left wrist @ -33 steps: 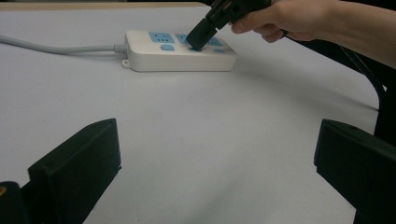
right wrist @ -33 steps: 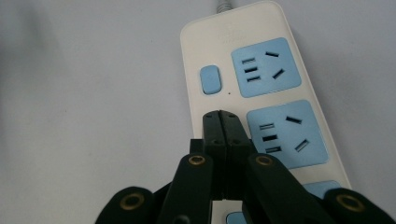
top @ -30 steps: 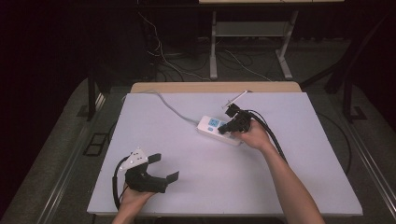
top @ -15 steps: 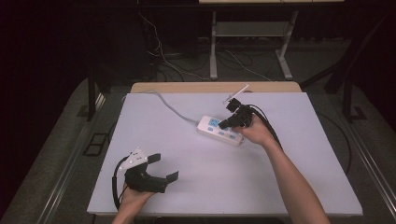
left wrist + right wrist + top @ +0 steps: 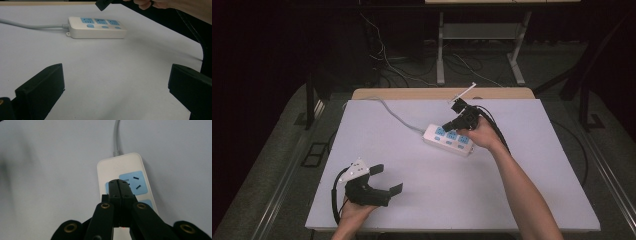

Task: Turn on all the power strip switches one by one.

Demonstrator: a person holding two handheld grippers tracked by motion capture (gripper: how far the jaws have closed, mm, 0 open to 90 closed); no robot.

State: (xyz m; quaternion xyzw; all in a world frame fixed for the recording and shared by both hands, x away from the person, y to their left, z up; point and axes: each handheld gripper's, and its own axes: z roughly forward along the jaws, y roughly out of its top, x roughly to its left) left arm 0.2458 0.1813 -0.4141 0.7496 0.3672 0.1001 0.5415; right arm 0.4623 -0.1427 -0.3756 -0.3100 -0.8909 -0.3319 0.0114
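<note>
Two handheld grippers over a white bench, power strip between.

Left gripper [image 5: 384, 180] at near-left, fingers spread wide, holding nothing. Power strip [image 5: 449, 139] mid-bench, cord trailing left. Right gripper [image 5: 118, 185] above its sockets, fingers pressed together, empty.

The high view looks forward and down from above the person's side, taking in the whole counter [image 5: 412, 165] and the floor beyond. The left gripper view sits low near the counter's near edge, facing across it toward the power strip [image 5: 96, 27]. The right gripper view hangs close above that power strip [image 5: 125, 173], looking down. All three views share the strip and the surface around it.
</note>
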